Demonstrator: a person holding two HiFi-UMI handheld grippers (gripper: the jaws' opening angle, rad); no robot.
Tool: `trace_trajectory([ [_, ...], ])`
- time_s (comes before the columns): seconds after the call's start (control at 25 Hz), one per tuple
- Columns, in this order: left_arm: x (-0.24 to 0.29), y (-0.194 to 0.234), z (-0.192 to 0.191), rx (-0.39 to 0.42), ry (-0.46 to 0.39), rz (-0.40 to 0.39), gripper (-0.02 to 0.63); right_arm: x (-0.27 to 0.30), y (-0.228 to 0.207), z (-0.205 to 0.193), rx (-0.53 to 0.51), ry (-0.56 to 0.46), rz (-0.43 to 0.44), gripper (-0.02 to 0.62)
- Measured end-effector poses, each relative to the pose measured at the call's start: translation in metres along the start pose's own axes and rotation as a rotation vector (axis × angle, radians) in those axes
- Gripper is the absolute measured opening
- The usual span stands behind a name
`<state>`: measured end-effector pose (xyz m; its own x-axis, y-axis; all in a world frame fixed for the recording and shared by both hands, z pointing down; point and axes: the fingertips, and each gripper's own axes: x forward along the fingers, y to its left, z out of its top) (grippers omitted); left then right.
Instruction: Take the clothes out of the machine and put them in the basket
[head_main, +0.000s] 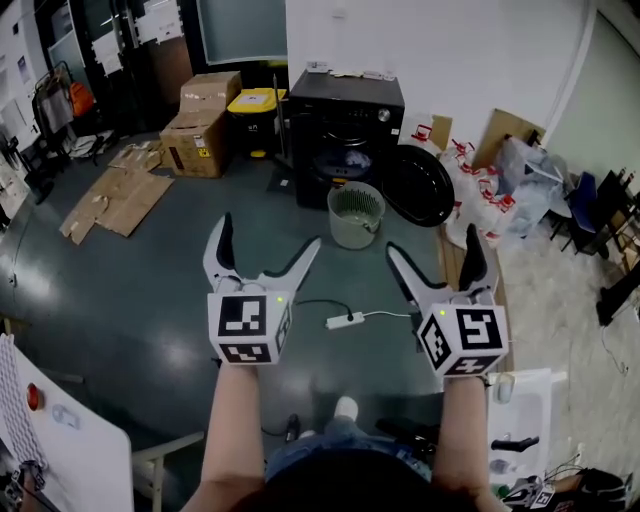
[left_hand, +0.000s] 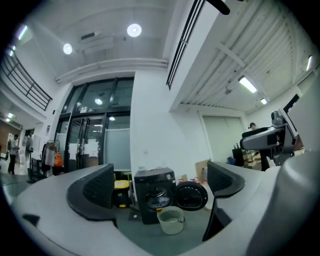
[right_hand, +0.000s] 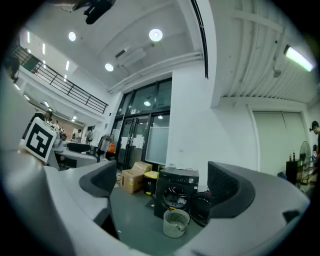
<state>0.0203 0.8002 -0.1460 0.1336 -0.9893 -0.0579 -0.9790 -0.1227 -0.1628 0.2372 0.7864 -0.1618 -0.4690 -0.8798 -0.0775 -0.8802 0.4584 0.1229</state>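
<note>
The left gripper (head_main: 270, 232) and the right gripper (head_main: 432, 241) are held level, side by side, above the grey floor (head_main: 150, 290). The fingers of both are spread wide, and nothing is held between them. Well ahead, a black front-loading washing machine (head_main: 345, 130) is seen against the white wall, its round door (head_main: 418, 185) swung open. Light-coloured clothes (head_main: 347, 160) are glimpsed inside the drum. A pale round laundry basket (head_main: 356, 213) is set on the floor just in front of the machine. A white power strip (head_main: 344, 321) lies between the grippers.
</note>
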Motion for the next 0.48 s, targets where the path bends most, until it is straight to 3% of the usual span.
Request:
trace_trajectory([
  [0.28, 0.042, -0.008, -0.01, 0.023, 0.018, 0.006, 0.545, 0.037, -0.038, -0.015, -0.037, 0.021, 0.052, 0.535],
  [0.48, 0.063, -0.013, -0.022, 0.026, 0.049, 0.056, 0.545, 0.059, -0.05, -0.033, -0.109, 0.058, 0.102, 0.535],
])
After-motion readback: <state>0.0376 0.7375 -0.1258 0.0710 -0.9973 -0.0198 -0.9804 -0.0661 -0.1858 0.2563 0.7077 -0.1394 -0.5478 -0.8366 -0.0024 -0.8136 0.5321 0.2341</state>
